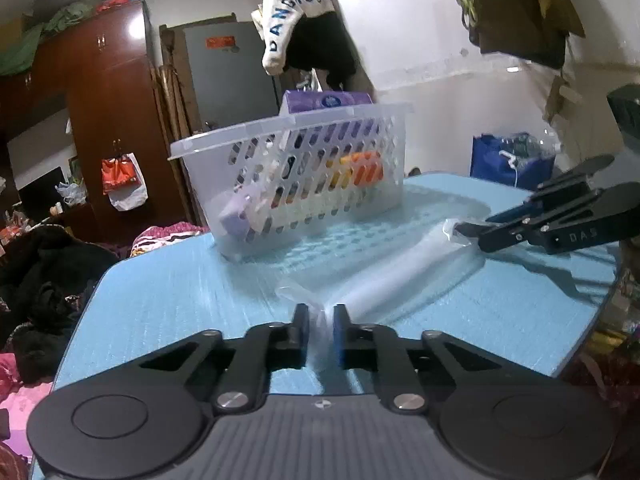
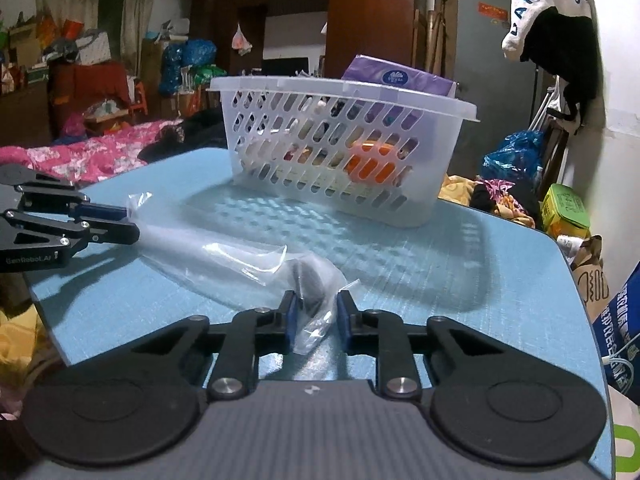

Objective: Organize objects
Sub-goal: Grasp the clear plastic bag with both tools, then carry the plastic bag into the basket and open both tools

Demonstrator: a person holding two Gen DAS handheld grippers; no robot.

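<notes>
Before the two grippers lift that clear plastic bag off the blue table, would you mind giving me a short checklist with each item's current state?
1. Left gripper pinching one end of the clear plastic bag: ok.
2. Right gripper pinching the other end: ok.
3. Bag clear of the white basket: ok.
4. Basket standing fully on the blue table: ok.
5. Bag contents: cannot tell.
</notes>
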